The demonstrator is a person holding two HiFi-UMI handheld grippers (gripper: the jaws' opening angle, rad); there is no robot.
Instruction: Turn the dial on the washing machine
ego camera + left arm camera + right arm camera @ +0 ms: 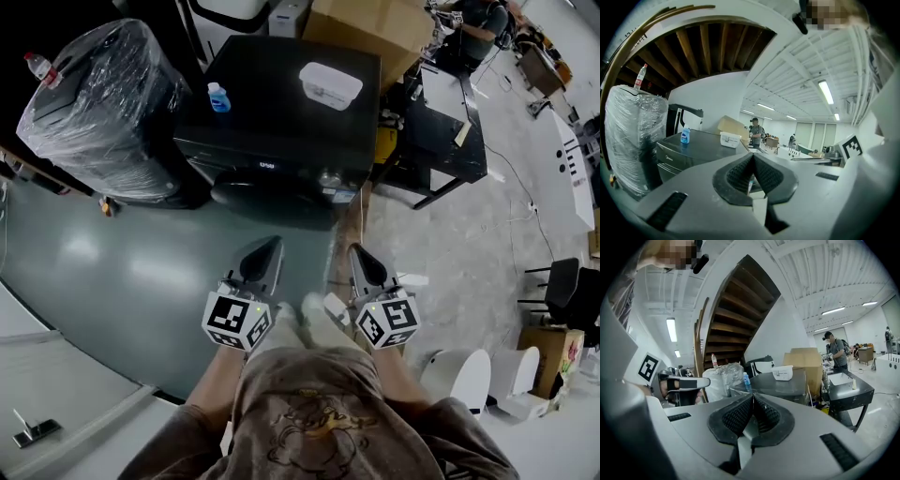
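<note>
The black top-loading washing machine (281, 103) stands ahead of me, its front control strip facing me. A small silvery dial (330, 178) sits near the right end of that strip. My left gripper (270, 249) and right gripper (360, 253) hang side by side over the floor, well short of the machine and touching nothing. Both have their jaws pressed together with nothing between them. In the left gripper view the machine (686, 152) is beyond the shut left gripper (752, 157). In the right gripper view the machine (773, 386) is seen past the shut right gripper (753, 397).
A blue bottle (217, 97) and a white lidded container (330, 84) rest on the machine's lid. A plastic-wrapped bundle (98, 112) stands to its left, a cardboard box (366, 23) behind it, a black table (450, 141) to its right. White stools (464, 375) sit near my right side.
</note>
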